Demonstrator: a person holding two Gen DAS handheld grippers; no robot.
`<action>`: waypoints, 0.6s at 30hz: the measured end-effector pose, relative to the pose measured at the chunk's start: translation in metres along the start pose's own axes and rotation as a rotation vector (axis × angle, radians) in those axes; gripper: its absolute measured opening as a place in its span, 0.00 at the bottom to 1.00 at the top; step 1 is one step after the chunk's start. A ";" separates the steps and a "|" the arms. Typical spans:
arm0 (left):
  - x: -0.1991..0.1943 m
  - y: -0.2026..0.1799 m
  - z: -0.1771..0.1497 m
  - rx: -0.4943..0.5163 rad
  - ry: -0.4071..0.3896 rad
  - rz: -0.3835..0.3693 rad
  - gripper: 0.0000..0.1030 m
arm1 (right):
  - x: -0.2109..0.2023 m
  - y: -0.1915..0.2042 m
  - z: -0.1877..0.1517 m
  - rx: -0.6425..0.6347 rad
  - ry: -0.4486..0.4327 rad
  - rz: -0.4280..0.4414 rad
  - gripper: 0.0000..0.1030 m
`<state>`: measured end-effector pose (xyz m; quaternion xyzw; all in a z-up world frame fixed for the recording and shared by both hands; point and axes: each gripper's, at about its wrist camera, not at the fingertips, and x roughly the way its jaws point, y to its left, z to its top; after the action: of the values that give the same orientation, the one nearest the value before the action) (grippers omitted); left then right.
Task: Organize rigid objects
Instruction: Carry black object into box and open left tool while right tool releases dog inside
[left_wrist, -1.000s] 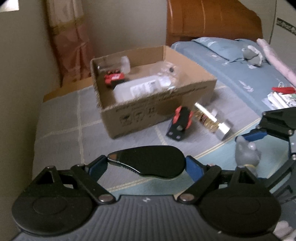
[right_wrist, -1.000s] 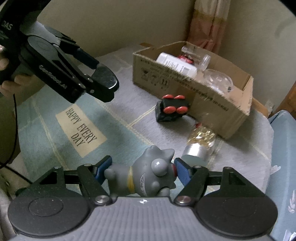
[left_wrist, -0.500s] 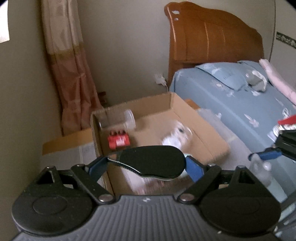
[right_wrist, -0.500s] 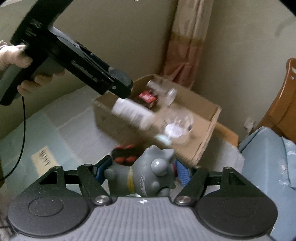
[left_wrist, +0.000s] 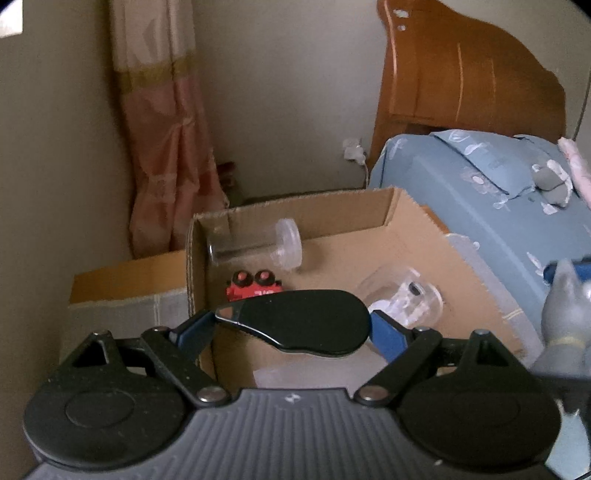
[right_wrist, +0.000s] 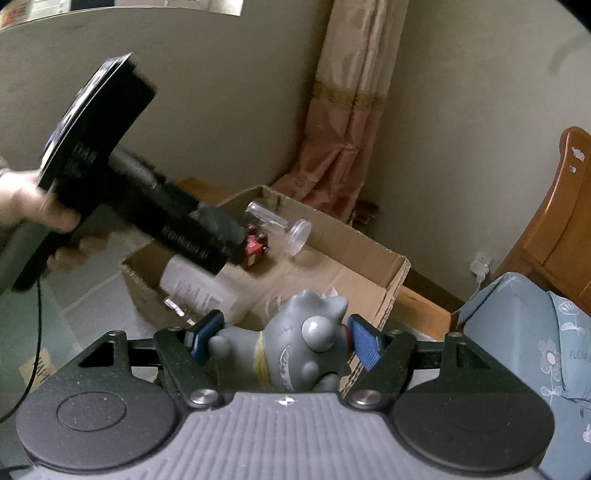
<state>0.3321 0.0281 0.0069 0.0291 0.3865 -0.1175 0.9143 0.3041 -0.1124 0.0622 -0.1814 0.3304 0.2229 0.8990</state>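
Black flat case (left_wrist: 295, 321) sits between the blue pads (left_wrist: 386, 334) of the left gripper (left_wrist: 291, 328), clamped at both ends and lying crosswise. Grey cat figure (right_wrist: 295, 347) is pinched the same way in the right gripper (right_wrist: 282, 341), its head twd the right pad, yellow collar in the middle.

Beyond the left gripper, at 12 o'clock, is the open cardboard box (left_wrist: 406, 236). Inside it: a clear jar (left_wrist: 255, 245) on its side at approx 11 o'clock near the back corner, a red toy car (left_wrist: 251, 286) just below the jar, and a clear round container (left_wrist: 402, 299) at 1 o'clock. At 3 o'clock in this view the grey figure shows again at the edge.

From the right wrist view the box lies at 12 o'clock, w/ a white bottle (right_wrist: 199, 291) at its near-left side. The left gripper w/ the hand (right_wrist: 33, 206) comes in from 9 o'clock, its tip over the box near the red car.

Outside the box: pink curtain (left_wrist: 166, 140) at 11 o'clock, wooden headboard (left_wrist: 461, 74) and blue bedding (left_wrist: 480, 192) at 2 o'clock.
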 end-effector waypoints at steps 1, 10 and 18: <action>0.003 0.001 -0.002 -0.001 0.009 -0.001 0.87 | 0.003 -0.002 0.002 0.000 0.005 -0.001 0.75; -0.025 0.013 -0.022 -0.044 -0.022 0.043 0.92 | 0.026 -0.022 0.021 0.061 0.034 -0.011 0.75; -0.075 0.019 -0.058 -0.048 -0.083 0.103 0.95 | 0.065 -0.046 0.048 0.173 0.079 0.007 0.75</action>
<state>0.2449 0.0697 0.0192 0.0220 0.3490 -0.0623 0.9348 0.3970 -0.1092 0.0609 -0.1105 0.3841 0.1892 0.8969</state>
